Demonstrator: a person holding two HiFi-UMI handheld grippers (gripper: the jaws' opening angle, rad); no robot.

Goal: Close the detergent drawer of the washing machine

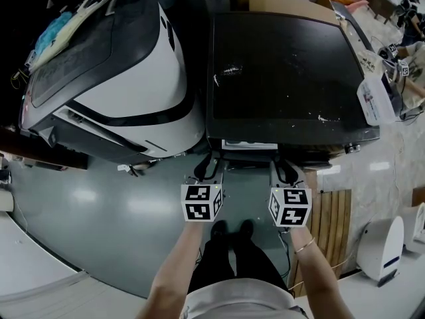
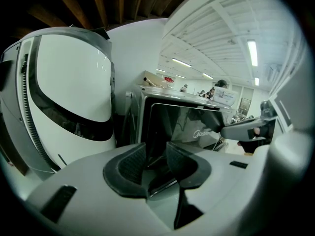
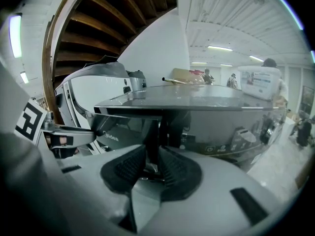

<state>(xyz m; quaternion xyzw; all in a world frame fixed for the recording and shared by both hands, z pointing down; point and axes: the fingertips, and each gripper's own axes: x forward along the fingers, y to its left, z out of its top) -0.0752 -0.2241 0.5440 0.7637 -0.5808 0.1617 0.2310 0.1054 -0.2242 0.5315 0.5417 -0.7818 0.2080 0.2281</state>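
Left gripper view, "Midea" drawer front (image 2: 189, 124), left tongs (image 2: 156, 157) open, right tongs (image 3: 151, 165) gripping it.

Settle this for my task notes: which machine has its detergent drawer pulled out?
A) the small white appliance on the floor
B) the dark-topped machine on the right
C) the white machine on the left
B: the pale detergent drawer sticks out below the front edge of the dark-topped machine.
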